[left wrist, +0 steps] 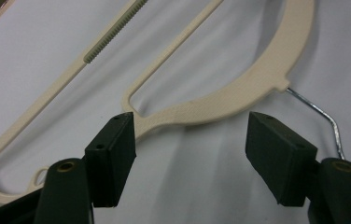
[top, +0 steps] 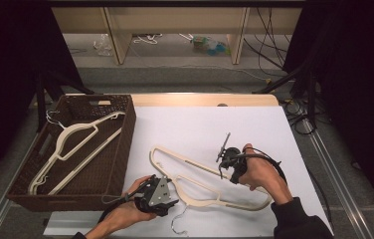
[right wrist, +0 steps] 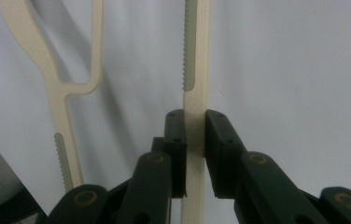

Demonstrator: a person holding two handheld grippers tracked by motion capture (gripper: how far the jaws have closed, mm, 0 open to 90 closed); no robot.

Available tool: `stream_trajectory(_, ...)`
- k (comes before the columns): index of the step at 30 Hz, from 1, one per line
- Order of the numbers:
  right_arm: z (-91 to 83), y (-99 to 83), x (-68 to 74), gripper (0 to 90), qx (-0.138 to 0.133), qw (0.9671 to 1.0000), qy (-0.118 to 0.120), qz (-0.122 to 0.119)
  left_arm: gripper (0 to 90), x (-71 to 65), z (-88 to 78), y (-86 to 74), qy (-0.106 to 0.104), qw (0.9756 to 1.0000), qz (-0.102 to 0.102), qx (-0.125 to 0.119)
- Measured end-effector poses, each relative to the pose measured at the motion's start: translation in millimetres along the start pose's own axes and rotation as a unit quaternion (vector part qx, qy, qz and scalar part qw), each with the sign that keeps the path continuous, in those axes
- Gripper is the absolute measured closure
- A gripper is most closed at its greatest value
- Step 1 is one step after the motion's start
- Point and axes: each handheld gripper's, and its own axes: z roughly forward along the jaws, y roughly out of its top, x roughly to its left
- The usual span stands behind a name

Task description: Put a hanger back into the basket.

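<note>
A cream plastic hanger (top: 195,164) lies flat on the white table top, its metal hook (top: 177,222) toward the near edge. My right gripper (top: 226,166) is shut on the hanger's straight bar (right wrist: 197,56) just below its ribbed strip, both pads (right wrist: 176,135) pressed against it. My left gripper (top: 169,196) stands open at the hanger's neck. In the left gripper view the curved shoulder (left wrist: 220,100) runs across just beyond the two spread jaws, with the wire hook (left wrist: 323,114) off to the right. Nothing sits between the left pads (left wrist: 276,156).
A brown wicker basket (top: 125,144) stands at the table's left with two cream hangers (top: 75,144) lying inside. The table's wooden far edge (top: 200,99) runs behind the white sheet. Shelving and cables are on the floor beyond.
</note>
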Motion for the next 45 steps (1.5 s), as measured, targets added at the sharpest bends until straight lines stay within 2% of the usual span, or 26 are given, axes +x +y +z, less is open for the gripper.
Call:
stream_trajectory(5, -9.5, 4.0, -7.3, 80.1, 0.003, 0.9999, 0.001, -0.014, 33.4, -0.7, 5.6, 1.5, -0.001, 0.9999, 0.01, 0.007)
stream_trajectory(7, -13.2, 6.0, -8.1, 80.1, 0.009, 0.9999, -0.002, -0.014, 33.6, -1.4, 9.3, 2.5, 0.003, 0.9999, 0.013, 0.005)
stream_trajectory(8, -14.5, 6.7, -8.9, 80.2, 0.008, 0.9998, -0.001, -0.016, 33.8, -1.1, 10.8, 3.3, 0.008, 0.9997, 0.021, 0.009)
stream_trajectory(12, -17.7, 8.4, -10.3, 80.2, 0.011, 0.9998, -0.004, -0.017, 34.4, -1.2, 15.7, 5.0, 0.015, 0.9995, 0.026, 0.011)
stream_trajectory(16, -21.0, 8.8, -12.5, 80.3, 0.009, 0.9998, 0.001, -0.018, 34.8, -2.0, 18.1, 7.2, 0.022, 0.999, 0.036, 0.015)
stream_trajectory(18, -21.7, 9.1, -12.4, 80.3, 0.009, 0.9998, 0.004, -0.017, 35.0, -2.6, 20.1, 8.7, 0.026, 0.999, 0.035, 0.012)
stream_trajectory(21, -22.8, 9.5, -13.2, 80.3, 0.01, 0.9998, 0.003, -0.017, 34.5, -3.0, 21.4, 11.9, 0.03, 0.9981, 0.049, 0.02)
stream_trajectory(24, -23.5, 8.9, -15.5, 80.3, 0.011, 0.9997, 0.005, -0.021, 34.2, -5.1, 21.5, 13.7, 0.038, 0.9974, 0.06, 0.012)
stream_trajectory(27, -21.4, 7.7, -17.5, 80.2, 0.007, 0.9997, 0.008, -0.023, 31.2, -4.0, 18.1, 15.3, 0.028, 0.9979, 0.058, -0.003)
stream_trajectory(30, -16.7, 8.4, -19.7, 80.1, 0.005, 0.9994, 0.021, -0.025, 31.1, -6.6, 13.5, 18.2, 0.023, 0.9966, 0.076, -0.023)
stream_trajectory(31, -14.7, 8.8, -19.1, 80.0, 0.007, 0.9995, 0.023, -0.022, 31.3, -7.3, 11.9, 19.8, 0.015, 0.9961, 0.083, -0.026)
stream_trajectory(33, -10.7, 9.0, -19.8, 80.0, 0.009, 0.9989, 0.032, -0.033, 32.1, -9.6, 10.9, 22.0, 0.007, 0.9949, 0.095, -0.032)
stream_trajectory(34, -9.3, 9.1, -19.7, 80.0, 0.012, 0.9987, 0.032, -0.037, 32.7, -9.8, 10.6, 22.5, 0.008, 0.9939, 0.105, -0.034)
stream_trajectory(39, -0.2, 5.3, -21.6, 79.9, 0.009, 0.998, 0.05, -0.037, 35.9, -11.5, 9.1, 23.9, -0.002, 0.993, 0.11, -0.043)
stream_trajectory(40, 2.2, 4.7, -21.7, 79.9, 0.013, 0.998, 0.051, -0.036, 37.7, -12.1, 8.1, 24.4, -0.006, 0.9924, 0.113, -0.047)
stream_trajectory(41, 3.8, 4.3, -21.0, 79.9, 0.018, 0.9978, 0.057, -0.029, 38.2, -11.7, 6.4, 25.4, -0.001, 0.991, 0.124, -0.05)
stream_trajectory(42, 6.7, 3.0, -21.9, 80.0, 0.016, 0.9973, 0.065, -0.03, 40.2, -12.1, 5.3, 26.1, -0.008, 0.9914, 0.119, -0.055)
stream_trajectory(45, 12.3, 0.4, -23.3, 80.1, 0.014, 0.9969, 0.071, -0.03, 46.1, -11.7, 3.4, 27.7, -0.019, 0.9895, 0.128, -0.064)
